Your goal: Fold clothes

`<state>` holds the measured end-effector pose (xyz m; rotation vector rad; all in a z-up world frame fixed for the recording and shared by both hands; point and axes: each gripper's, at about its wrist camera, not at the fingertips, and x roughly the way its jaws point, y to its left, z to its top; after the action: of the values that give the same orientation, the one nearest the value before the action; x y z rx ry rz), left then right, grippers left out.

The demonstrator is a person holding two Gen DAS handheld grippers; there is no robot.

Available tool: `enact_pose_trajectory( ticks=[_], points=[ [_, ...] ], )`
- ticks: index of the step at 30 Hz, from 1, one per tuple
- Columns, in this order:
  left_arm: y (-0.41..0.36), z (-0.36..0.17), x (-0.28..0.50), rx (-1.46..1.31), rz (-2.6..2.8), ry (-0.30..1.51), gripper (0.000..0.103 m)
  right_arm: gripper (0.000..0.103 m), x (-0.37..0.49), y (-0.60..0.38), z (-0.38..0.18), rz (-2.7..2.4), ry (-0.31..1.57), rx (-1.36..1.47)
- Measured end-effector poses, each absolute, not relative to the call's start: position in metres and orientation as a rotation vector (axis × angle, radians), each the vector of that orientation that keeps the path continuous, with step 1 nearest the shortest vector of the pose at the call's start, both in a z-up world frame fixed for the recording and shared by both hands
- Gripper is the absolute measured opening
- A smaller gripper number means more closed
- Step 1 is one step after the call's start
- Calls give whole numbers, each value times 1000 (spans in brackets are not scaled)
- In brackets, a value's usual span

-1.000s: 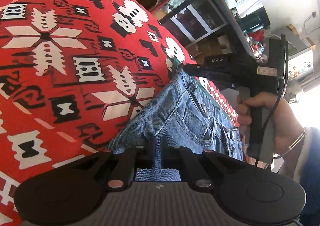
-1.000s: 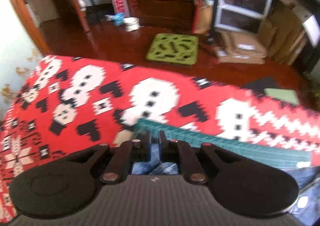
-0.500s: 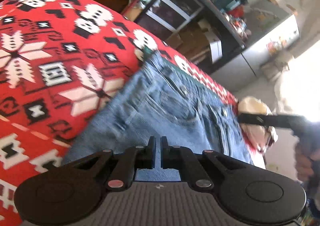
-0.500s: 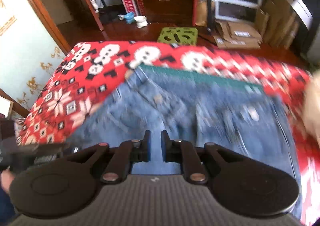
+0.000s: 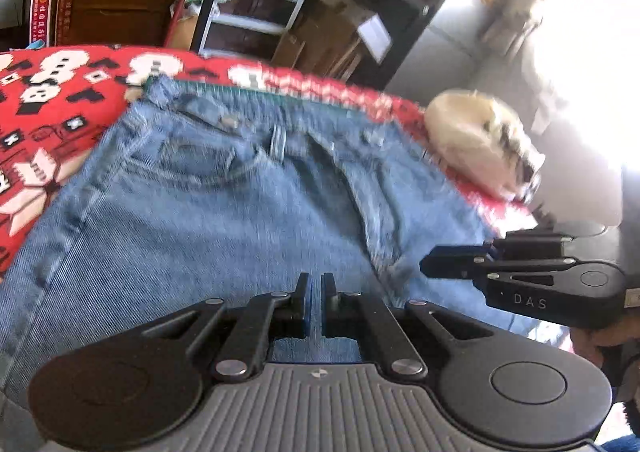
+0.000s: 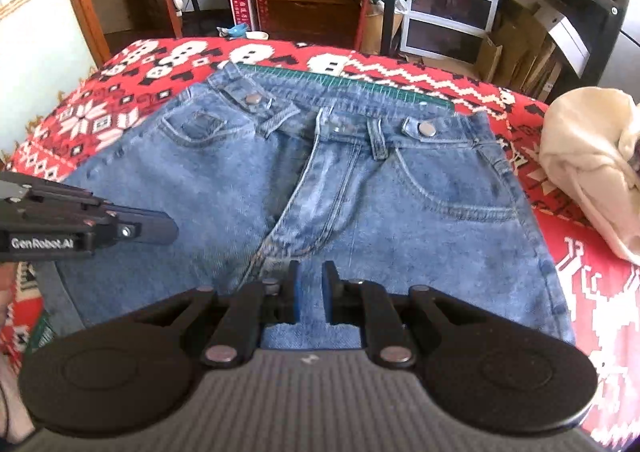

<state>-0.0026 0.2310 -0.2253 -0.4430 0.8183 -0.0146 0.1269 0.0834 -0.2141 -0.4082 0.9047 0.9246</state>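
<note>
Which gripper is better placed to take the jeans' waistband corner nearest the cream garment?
Right, probably. The right gripper hovers at the jeans' edge on the cream garment's side; the left gripper is over the opposite leg.

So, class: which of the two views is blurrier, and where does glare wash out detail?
Left wrist view: motion-smeared jeans, upper right corner blown out by daylight. Right wrist view: sharper, the jeans' stitching readable; mild fisheye bending at the edges, no strong glare.
</note>
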Motion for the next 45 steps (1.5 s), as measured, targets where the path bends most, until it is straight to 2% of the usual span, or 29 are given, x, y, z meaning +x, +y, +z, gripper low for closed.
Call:
enact_pose_trajectory(
  ticks=[12, 22, 31, 40, 45],
  points=[
    [193, -230, -27, -358, -4, 915, 3, 14, 84, 19, -231, 1017, 906, -340],
    [167, -209, -35, -312, 12, 951, 3, 15, 98, -44, -215, 943, 889, -185],
    [136, -200, 37, -244, -22, 973, 3, 15, 157, -69, -216, 743, 741, -229],
    [98, -210, 105, -220, -63, 1036, 3, 15, 210, -38, -232, 717, 710, -214],
    [83, -215, 132, -219, -73, 1068, 6, 15, 229, -24, -243, 709, 722, -248]
  ],
)
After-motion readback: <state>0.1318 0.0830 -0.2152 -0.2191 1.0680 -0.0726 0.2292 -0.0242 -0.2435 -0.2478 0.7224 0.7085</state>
